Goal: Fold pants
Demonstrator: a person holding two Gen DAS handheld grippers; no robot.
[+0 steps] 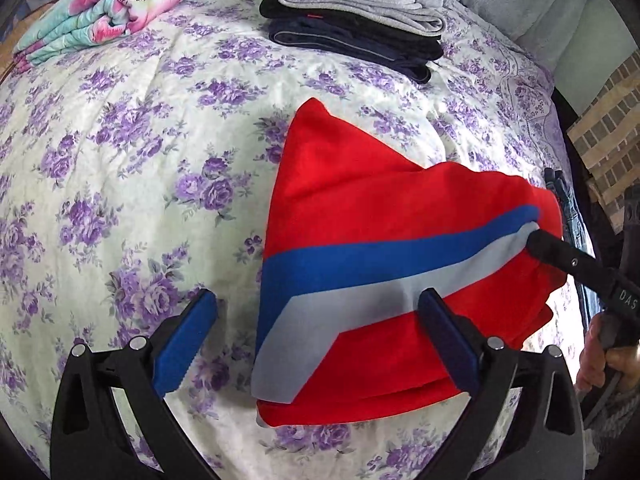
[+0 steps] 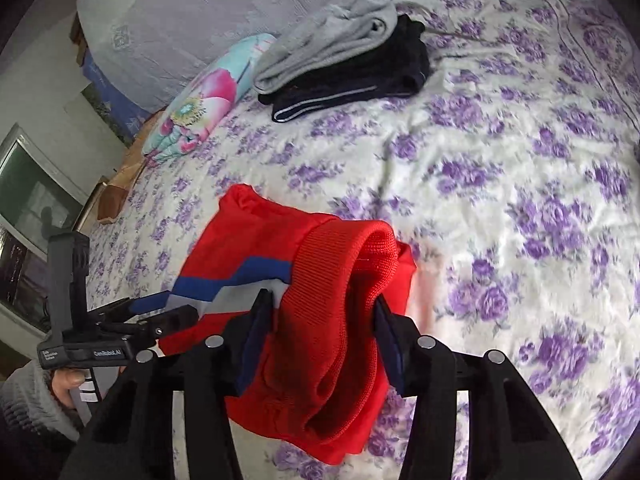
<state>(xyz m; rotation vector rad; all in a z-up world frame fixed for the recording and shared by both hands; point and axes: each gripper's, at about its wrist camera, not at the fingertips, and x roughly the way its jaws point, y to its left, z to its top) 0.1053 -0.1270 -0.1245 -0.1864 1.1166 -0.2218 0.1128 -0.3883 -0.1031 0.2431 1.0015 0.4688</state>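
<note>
The red pants (image 1: 360,184), with a blue and a grey stripe, lie folded on the flowered bed sheet (image 1: 120,140). My left gripper (image 1: 320,296) hovers open and wide over their near left edge, one finger above the sheet and the other above the red cloth, gripping nothing. In the right wrist view, my right gripper (image 2: 320,296) is shut on the bunched ribbed band of the red pants (image 2: 340,272), which rises a little off the bed. Its black finger (image 1: 560,256) reaches the pants' right end in the left wrist view. The left gripper (image 2: 160,314) shows at the left.
A stack of folded clothes (image 1: 352,12), grey on top of dark ones, sits at the far side of the bed. A rolled flowered quilt (image 1: 108,12) lies far left. Blue jeans (image 1: 564,200) hang at the bed's right edge. A window (image 2: 32,192) stands beyond the bed.
</note>
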